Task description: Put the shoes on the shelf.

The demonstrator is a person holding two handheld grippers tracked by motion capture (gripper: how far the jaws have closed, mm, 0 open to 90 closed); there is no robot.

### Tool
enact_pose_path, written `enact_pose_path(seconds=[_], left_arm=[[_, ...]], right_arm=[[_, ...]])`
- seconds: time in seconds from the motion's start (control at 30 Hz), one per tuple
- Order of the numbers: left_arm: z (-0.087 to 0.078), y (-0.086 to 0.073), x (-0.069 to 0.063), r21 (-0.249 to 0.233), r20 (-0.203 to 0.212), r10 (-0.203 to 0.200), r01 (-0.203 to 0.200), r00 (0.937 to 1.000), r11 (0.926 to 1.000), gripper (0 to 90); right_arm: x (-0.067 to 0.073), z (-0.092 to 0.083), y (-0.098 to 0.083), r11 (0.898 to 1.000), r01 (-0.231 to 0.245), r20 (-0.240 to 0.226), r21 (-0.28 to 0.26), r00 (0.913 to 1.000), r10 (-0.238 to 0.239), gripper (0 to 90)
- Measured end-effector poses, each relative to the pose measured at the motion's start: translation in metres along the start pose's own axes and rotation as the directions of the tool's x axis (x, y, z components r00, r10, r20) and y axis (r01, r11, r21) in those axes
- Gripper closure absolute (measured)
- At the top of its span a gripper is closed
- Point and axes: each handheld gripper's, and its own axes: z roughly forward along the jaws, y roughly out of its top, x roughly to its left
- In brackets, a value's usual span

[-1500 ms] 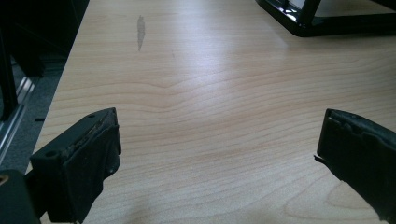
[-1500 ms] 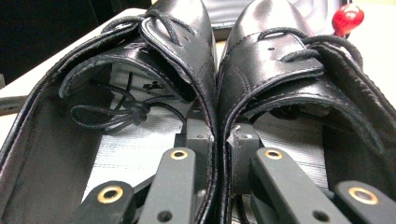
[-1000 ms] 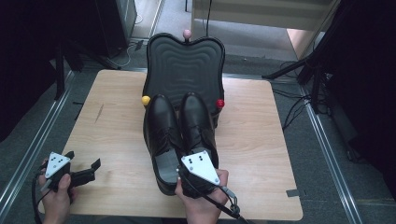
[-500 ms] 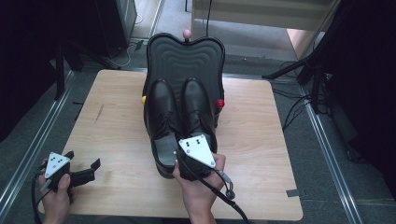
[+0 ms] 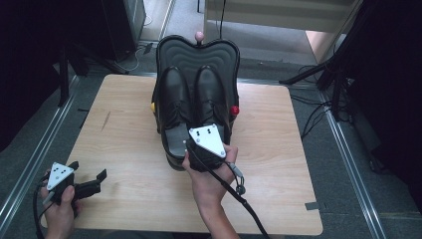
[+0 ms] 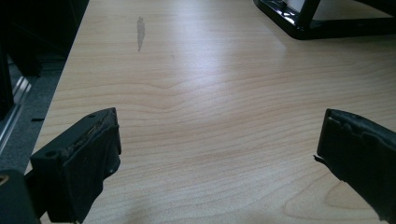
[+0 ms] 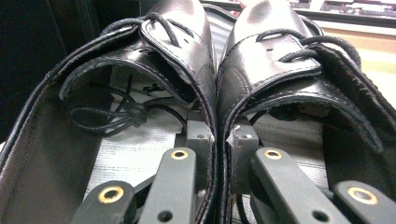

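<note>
A pair of black leather lace-up shoes [image 5: 191,102] stands side by side, toes resting on a black ribbed stand [image 5: 199,52] at the table's far middle. My right gripper [image 5: 201,134] sits at the heels, held by a hand. In the right gripper view this gripper [image 7: 218,140] has one jaw inside each shoe and pinches the two touching inner walls [image 7: 215,102] together. Loose laces [image 7: 116,114] lie inside the left shoe. My left gripper [image 5: 89,172] rests at the table's front left, open with nothing between its jaws, over bare wood [image 6: 217,154].
The wooden table [image 5: 124,124] carries the stand, which has a pink knob [image 5: 199,35] on top, a yellow one [image 5: 153,106] at its left and a red one [image 5: 234,110] at its right. The stand's base [image 6: 322,28] lies far ahead of the left gripper. Cables and metal rails flank the table.
My right gripper has moved away from the person with the pair of shoes, sliding them further onto the black stand. The left gripper has stayed put.
</note>
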Motion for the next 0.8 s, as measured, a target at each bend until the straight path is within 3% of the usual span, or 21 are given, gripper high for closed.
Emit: enact_pose_path(seconds=[0.33,0.8], left_arm=[[0.0,0.0,0.001,-0.001,0.005,-0.004,0.004,1.0,1.0,0.5],[-0.001,0.0,0.003,-0.01,0.012,-0.025,0.025,0.9996,0.9996,0.5]], right_arm=[[-0.004,0.03,0.009,1.0,0.001,0.039,-0.004,0.9992,-0.001,83.5],[-0.006,0.089,0.027,0.999,-0.047,0.09,-0.017,0.9948,0.049,83.7]])
